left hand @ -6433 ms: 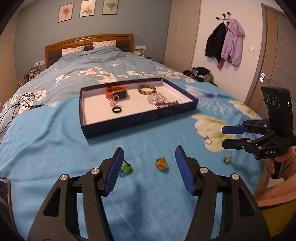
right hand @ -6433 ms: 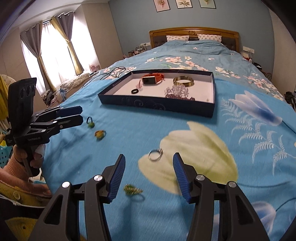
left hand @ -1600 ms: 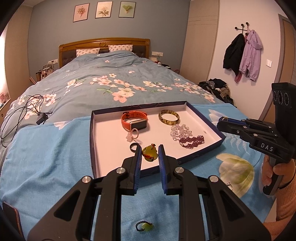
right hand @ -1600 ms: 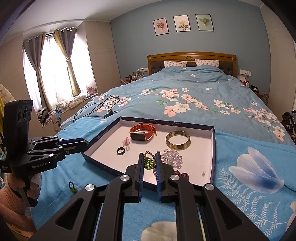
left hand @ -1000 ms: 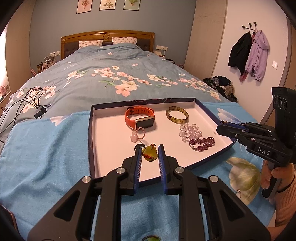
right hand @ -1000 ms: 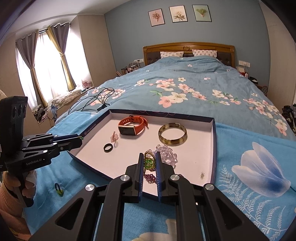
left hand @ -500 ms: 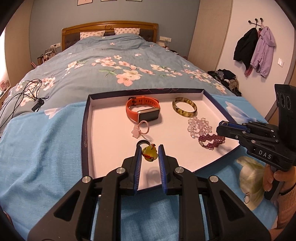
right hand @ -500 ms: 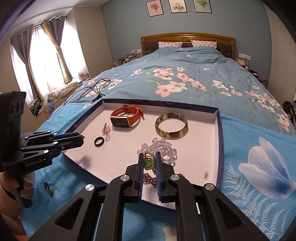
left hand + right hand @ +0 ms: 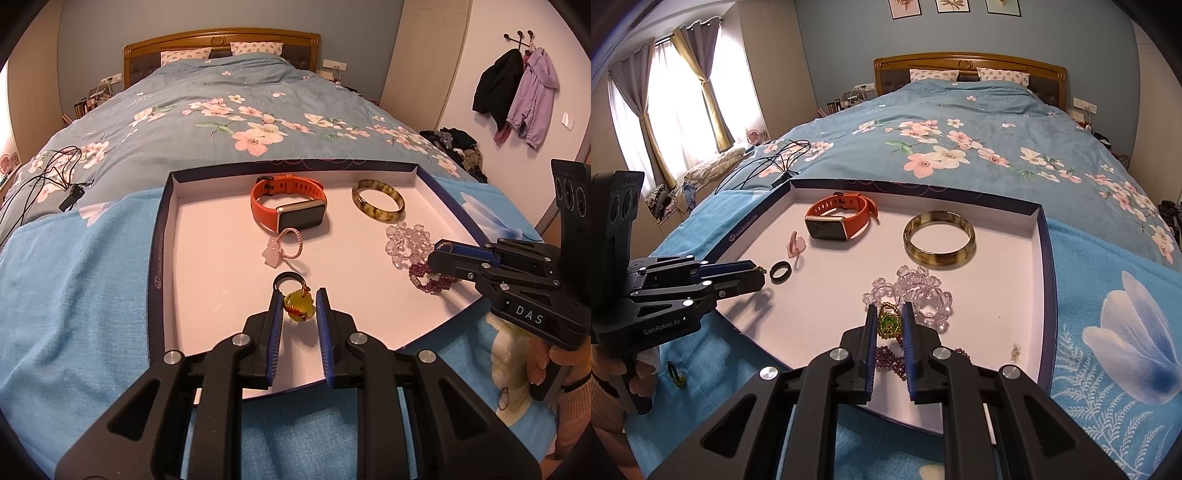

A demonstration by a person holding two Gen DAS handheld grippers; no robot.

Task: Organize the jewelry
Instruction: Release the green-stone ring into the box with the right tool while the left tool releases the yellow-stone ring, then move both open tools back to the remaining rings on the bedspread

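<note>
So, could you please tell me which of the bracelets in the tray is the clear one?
The crystal bead bracelet, beside the brown bangle; the third, under the right claw, is purple.

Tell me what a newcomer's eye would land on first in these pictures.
The shallow dark blue tray with a white floor lying on the floral blue bedspread, with an orange smartwatch near its far wall. Over its near edge, the left gripper pinches a yellow-green pendant charm, and the right gripper pinches a green and gold beaded ring.

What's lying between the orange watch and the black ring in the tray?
A pink charm bracelet lies between orange watch and black ring, clearest in the left wrist view.
</note>
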